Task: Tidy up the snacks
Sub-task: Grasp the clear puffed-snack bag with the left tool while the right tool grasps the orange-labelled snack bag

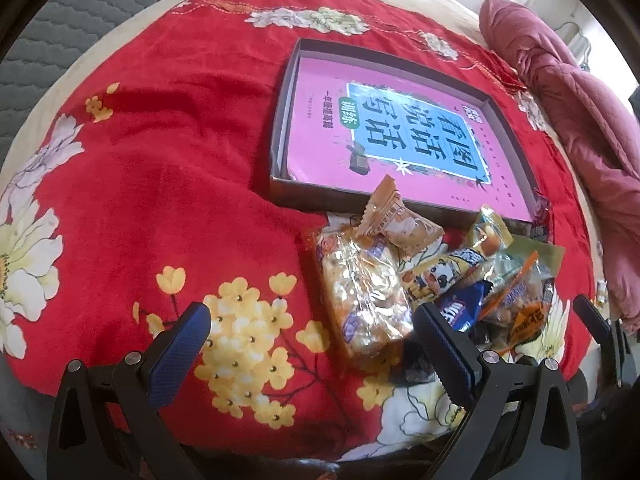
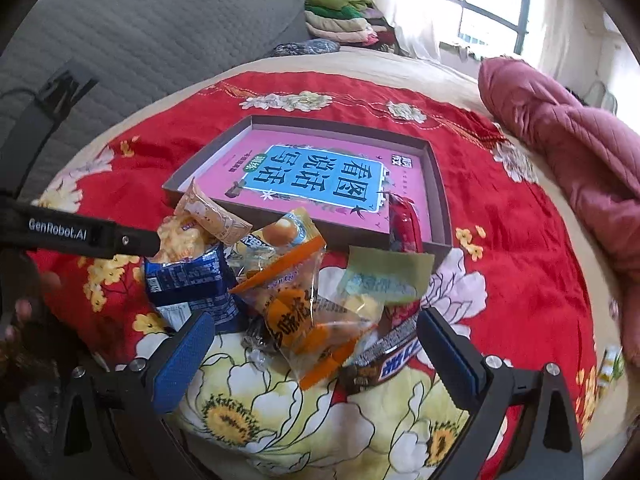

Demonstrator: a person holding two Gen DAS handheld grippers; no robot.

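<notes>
Red blanket (image 2: 500, 216): plush, flower print, covers the bed; cream bedding shows past its far edge.
Room: grey quilted mattress (image 2: 152, 32) upright behind the bed, window (image 2: 492, 4) far right, folded clothes (image 2: 344, 16) stacked left of the window.
Pink quilt (image 2: 568, 140): bunched along the blanket's right side, right of the box.
Box (image 2: 440, 200): shallow, brown, open top, lying flat mid-blanket; pink book (image 2: 320, 176) lies inside and fills most of it.
Red packet (image 2: 406, 226): inside the box, in the near right corner beside the book.
Snack pile (image 2: 280, 280): heaped on the blanket just in front of the box's near wall; tan wrapper (image 2: 212, 212) on top leans over that wall.
Blue packet (image 2: 188, 280): left part of the pile, in front of the box.
Chocolate bar (image 2: 384, 360): near right edge of the pile, furthest from the box.
Open room: bare blanket left of the box and left of the pile; narrow strip between the box and the pink quilt.
Left gripper (image 1: 312, 328): jaws wide apart, holding nothing, low over the blanket in front of the box, right finger beside the pile.
Right gripper (image 2: 316, 340): jaws wide apart, gripping nothing, fingers flanking the near side of the pile.
</notes>
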